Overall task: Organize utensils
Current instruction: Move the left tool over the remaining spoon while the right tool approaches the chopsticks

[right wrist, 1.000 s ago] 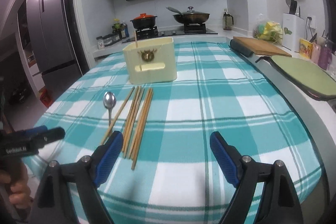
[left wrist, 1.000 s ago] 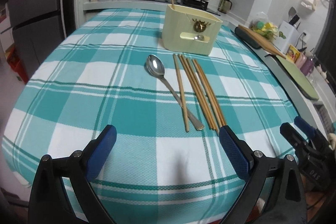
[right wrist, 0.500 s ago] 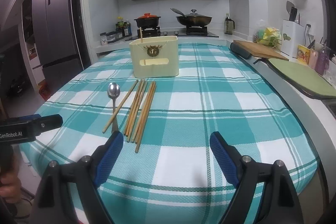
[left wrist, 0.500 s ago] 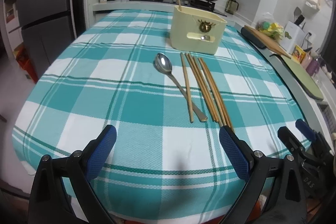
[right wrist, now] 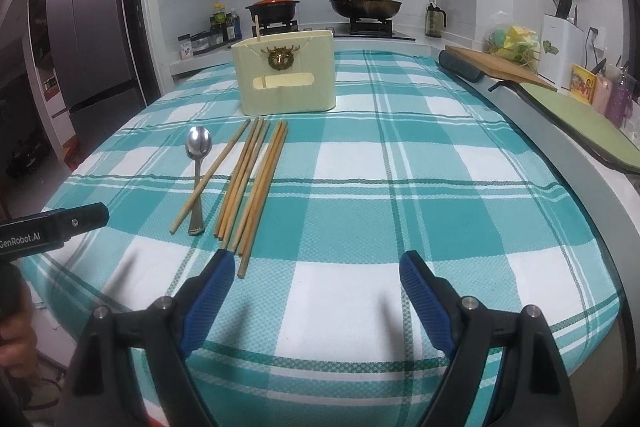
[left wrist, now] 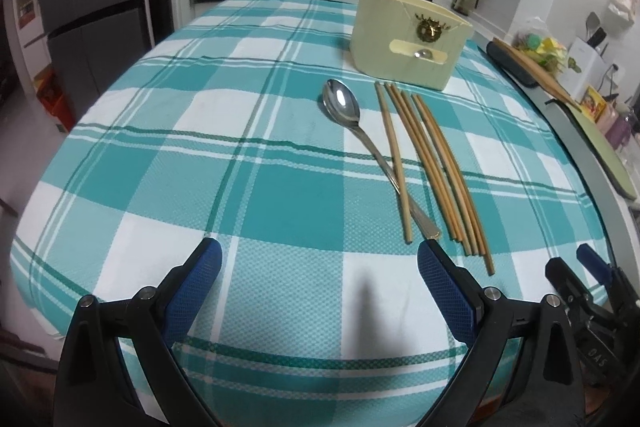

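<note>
A steel spoon [left wrist: 352, 131] [right wrist: 197, 163] lies on the teal checked tablecloth [left wrist: 240, 187] with one wooden chopstick across its handle. Several more chopsticks [left wrist: 440, 167] [right wrist: 252, 183] lie side by side to its right. Behind them stands a cream utensil holder [left wrist: 408, 39] [right wrist: 286, 79] with one chopstick upright in it. My left gripper [left wrist: 320, 267] is open over the near cloth, its right pad close to the spoon's handle end. My right gripper [right wrist: 316, 279] is open too, its left pad just short of the chopsticks' near tips. Nothing is held.
A stove with a red-lidded pot [right wrist: 273, 9] and a wok [right wrist: 365, 6] stands behind the table. A wooden board [right wrist: 496, 65] and a green mat [right wrist: 580, 123] lie on the counter to the right. A fridge [right wrist: 88, 39] stands at the left.
Both grippers first drew back from the table, then came lower and nearer the utensils' near ends again. Their jaws stayed open. The utensils have not moved.
</note>
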Demonstrator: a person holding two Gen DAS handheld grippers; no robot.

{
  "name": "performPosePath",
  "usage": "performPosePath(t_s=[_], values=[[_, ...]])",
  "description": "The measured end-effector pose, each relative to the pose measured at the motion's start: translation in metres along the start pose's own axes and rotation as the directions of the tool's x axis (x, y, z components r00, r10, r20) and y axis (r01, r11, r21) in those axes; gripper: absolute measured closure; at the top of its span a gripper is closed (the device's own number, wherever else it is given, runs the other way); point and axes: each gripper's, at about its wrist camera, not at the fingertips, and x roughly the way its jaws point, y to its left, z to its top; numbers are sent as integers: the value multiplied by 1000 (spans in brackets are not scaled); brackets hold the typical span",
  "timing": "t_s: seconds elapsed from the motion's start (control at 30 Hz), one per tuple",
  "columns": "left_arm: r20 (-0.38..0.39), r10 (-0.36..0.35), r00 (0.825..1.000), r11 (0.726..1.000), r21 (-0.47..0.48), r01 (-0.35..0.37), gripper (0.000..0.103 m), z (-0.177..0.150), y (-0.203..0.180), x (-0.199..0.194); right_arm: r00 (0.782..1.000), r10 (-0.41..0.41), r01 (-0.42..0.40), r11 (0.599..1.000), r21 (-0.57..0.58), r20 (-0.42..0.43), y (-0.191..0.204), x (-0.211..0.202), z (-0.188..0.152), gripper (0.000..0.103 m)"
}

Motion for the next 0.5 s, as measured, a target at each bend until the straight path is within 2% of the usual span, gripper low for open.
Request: performPosePath(t_s=[0.13,0.37,0.5], values=[[-10,1,1000,1000,-5,-1,4,12,3,13,1000,4,-4,1000,1,-17,1,12,5,17],[11,27,1000,1000,7,-27,4,51,-1,45,999,12,-11,1000,5,-48,-1,28,9,17],[-14,16,1000,1000,21,-16,4,67,-12,69,998,10,-9,1000,16,-57,-4,32,9,17]])
